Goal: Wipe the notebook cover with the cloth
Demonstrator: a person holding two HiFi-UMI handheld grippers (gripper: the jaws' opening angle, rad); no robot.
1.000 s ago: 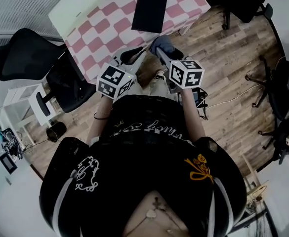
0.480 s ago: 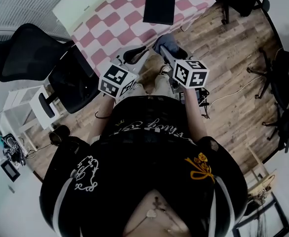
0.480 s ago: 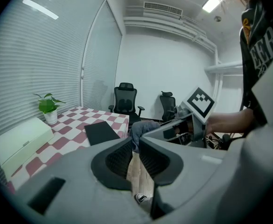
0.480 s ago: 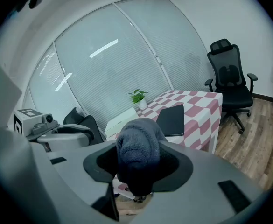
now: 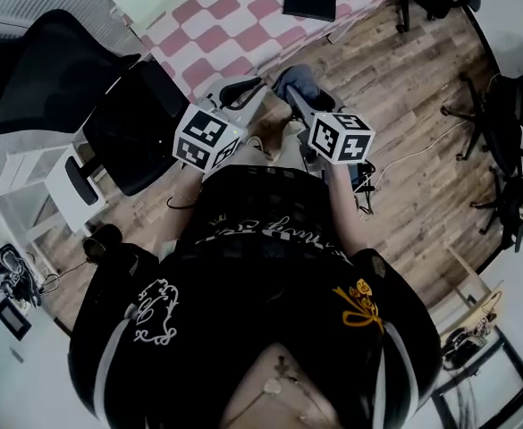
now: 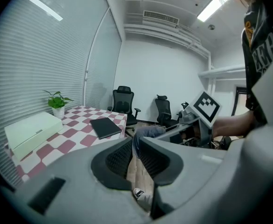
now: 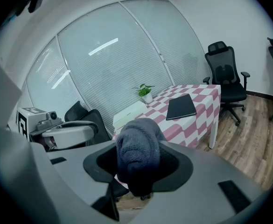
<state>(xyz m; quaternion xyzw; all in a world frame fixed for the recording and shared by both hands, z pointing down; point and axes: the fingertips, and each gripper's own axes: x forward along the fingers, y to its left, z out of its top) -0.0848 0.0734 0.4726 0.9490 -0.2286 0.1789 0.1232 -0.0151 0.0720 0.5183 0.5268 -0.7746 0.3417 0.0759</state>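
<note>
R gripper (image 7: 139, 171) clamped on the bunched grey cloth (image 7: 137, 149), which fills the gap btwn its fingers. L gripper (image 6: 135, 158): jaws a slit apart, empty. Black notebook (image 7: 181, 107) lies flat on the checkered table (image 7: 202, 110), well ahead of both grippers' fingers.

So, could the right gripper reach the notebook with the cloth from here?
Probably not yet: the right gripper holds the cloth over the wooden floor, well short of the table where the notebook lies. Nothing blocks the way, so stepping closer should do.

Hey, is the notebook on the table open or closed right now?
Closed. The notebook lies flat on the checkered table, dark cover up, no pages showing.
</note>
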